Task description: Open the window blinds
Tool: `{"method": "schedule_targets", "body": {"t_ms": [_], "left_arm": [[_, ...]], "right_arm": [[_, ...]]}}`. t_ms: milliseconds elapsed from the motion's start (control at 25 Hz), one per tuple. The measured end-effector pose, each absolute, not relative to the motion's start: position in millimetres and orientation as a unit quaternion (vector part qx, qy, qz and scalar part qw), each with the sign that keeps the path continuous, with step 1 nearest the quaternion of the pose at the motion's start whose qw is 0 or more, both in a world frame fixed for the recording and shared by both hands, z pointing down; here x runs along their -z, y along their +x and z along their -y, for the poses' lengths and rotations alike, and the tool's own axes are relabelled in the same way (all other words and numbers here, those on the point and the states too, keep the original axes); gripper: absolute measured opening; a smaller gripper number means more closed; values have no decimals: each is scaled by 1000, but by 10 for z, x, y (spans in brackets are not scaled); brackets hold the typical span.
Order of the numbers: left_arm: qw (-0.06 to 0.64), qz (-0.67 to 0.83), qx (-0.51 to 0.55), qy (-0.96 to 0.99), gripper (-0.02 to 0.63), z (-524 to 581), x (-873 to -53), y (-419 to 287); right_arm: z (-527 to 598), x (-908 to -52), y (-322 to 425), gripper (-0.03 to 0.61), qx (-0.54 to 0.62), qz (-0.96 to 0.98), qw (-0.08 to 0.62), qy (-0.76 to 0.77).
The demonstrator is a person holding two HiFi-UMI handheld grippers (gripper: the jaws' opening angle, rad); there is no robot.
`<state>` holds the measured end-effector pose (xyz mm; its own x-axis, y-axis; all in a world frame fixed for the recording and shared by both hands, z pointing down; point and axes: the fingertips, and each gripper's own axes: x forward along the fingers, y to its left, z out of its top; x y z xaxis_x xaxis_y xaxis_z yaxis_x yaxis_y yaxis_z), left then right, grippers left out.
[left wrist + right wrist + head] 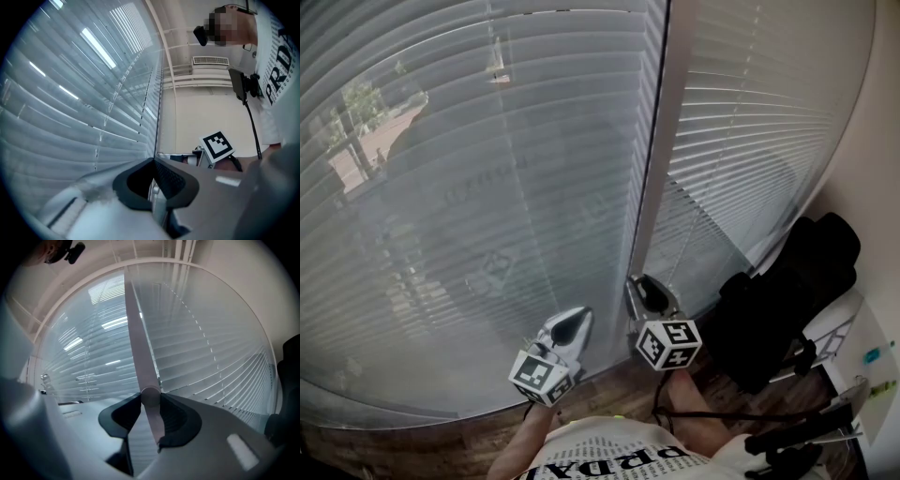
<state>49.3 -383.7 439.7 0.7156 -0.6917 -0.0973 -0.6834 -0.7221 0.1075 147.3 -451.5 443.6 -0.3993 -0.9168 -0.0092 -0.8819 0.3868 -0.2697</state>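
Two sets of white slatted blinds cover the windows, the left blinds (pixel 487 187) and the right blinds (pixel 750 122). Trees show faintly through the left slats. A pale tilt wand (pixel 654 141) hangs between them. My right gripper (pixel 639 283) is shut on the wand's lower part, and in the right gripper view the wand (pixel 140 352) runs down between the pads of the right gripper (pixel 150 399). My left gripper (pixel 578 317) hovers just left of it, close to the left blinds. In the left gripper view the left gripper (pixel 153 161) is shut with nothing in it.
A black chair or bag (pixel 787 300) stands against the wall at the right, with a dark stand (pixel 806 441) below it. Wooden floor (pixel 441 441) runs under the blinds. A cable (pixel 712 417) trails from the right gripper. The person's printed shirt (pixel 609 455) fills the bottom edge.
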Motion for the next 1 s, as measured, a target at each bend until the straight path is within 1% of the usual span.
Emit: {"method": "schedule_targets", "body": {"t_ms": [240,320,520,680,840,1000], "left_arm": [[32,370,65,926,-8,3815,-4398,502],[31,369,65,927,-8,3800,-4391,513],[32,370,66,926,-8,3786,-4384,516],[32,372,62,925,-8,3775,-4390,535],[29,370,62,926,-8,3770,-4396,572],[28,371,61,926,-8,3779,-4395,588]], "right_arm": [[4522,-4436,1469,135,117,-828,86,-542],[4519,-4435,1470,135,103,-831,76,-542],[4494,-4429,1462,138,13,-839,-15,-544],[4449,-4332,1451,138,-57,-835,-55,-544],[4431,-4275,1380,138,-130,-824,-115,-539],[4456,-4313,1347,138,-175,-811,-164,-534]]}}
